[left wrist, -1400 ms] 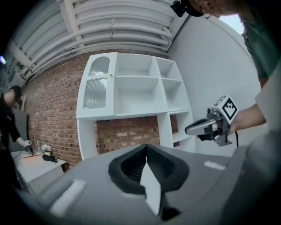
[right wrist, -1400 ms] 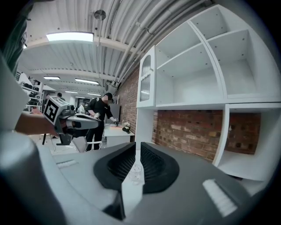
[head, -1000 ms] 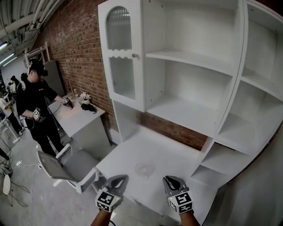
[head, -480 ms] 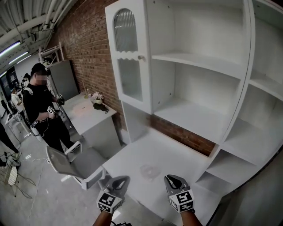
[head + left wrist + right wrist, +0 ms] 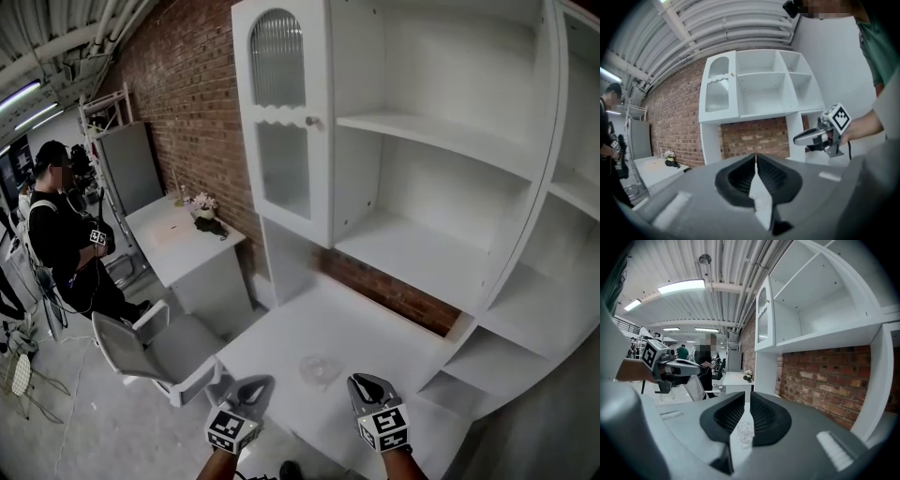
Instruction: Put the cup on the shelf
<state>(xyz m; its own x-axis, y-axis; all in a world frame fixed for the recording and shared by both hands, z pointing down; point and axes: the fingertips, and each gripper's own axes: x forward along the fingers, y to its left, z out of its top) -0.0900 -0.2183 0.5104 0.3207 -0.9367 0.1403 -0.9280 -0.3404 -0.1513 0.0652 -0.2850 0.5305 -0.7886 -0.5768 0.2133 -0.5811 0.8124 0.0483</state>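
My left gripper (image 5: 756, 156) has its jaws together, tips meeting, with nothing between them. My right gripper (image 5: 745, 401) has its jaws a narrow slit apart and grips nothing. Through that slit I see the clear glass cup (image 5: 745, 431) standing upright on the white countertop (image 5: 375, 323) ahead of it, untouched. From the head view the cup sits just beyond the two grippers, roughly between their lines and a little nearer the right one, with both grippers held low at the counter's front edge and pointing toward the back. Above the counter rises the white shelf unit (image 5: 427, 141), its open shelves bare, with an arched glass door (image 5: 281, 122) closed on its left side. Red brick wall (image 5: 178, 84) runs behind and off to the left. Along that wall stands a white side table (image 5: 178, 246) carrying a small bunch of flowers (image 5: 202, 201), with a grey chair (image 5: 141, 345) in front. A person in black (image 5: 61, 234) stands further left.
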